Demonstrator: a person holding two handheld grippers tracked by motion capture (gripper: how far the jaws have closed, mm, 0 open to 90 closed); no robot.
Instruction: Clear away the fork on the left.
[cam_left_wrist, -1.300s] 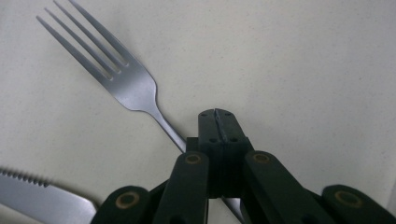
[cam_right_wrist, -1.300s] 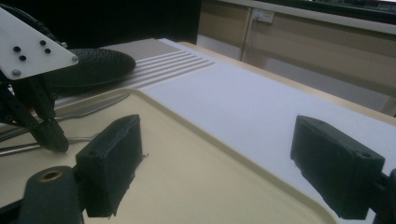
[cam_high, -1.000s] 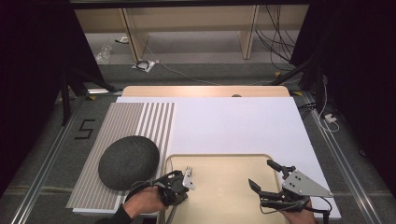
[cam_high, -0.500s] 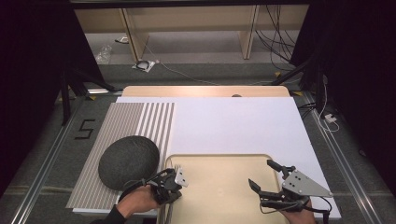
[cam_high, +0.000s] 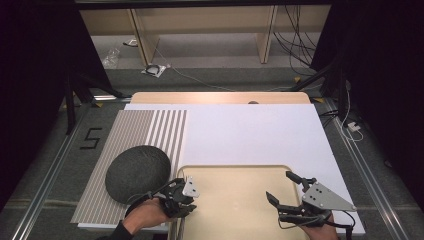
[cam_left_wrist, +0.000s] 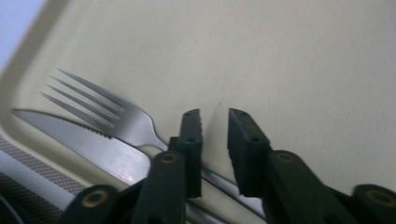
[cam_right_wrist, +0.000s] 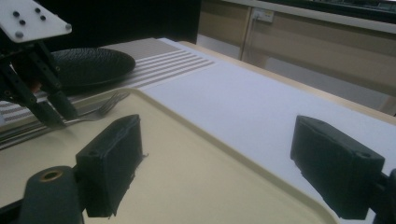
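The white table top takes up most of the middle of the high view, with a striped placemat on its left side and a cream tray at the bottom centre. A dark round plate sits on the mat at lower left, just beside the tray's left rim.

What's changed: a second ago the left gripper was a bit further in over the tray. Now it has slid toward the lower left of the frame and sits right at the tray's left edge, close to the plate. In the left gripper view you can see why: a fork and a serrated knife lie side by side along that edge of the tray, and the jaws are straddling the fork's handle. The jaws are only slightly apart, with a narrow gap. The handle runs under them, but the shot is blurry down there, so it's hard to say whether the pads are actually pinching it yet. It looks like it's lining up for a grab on the fork rather than already holding it.

The right gripper hasn't budged. It's parked at lower right over the tray's right side, jaws spread wide with nothing between them.
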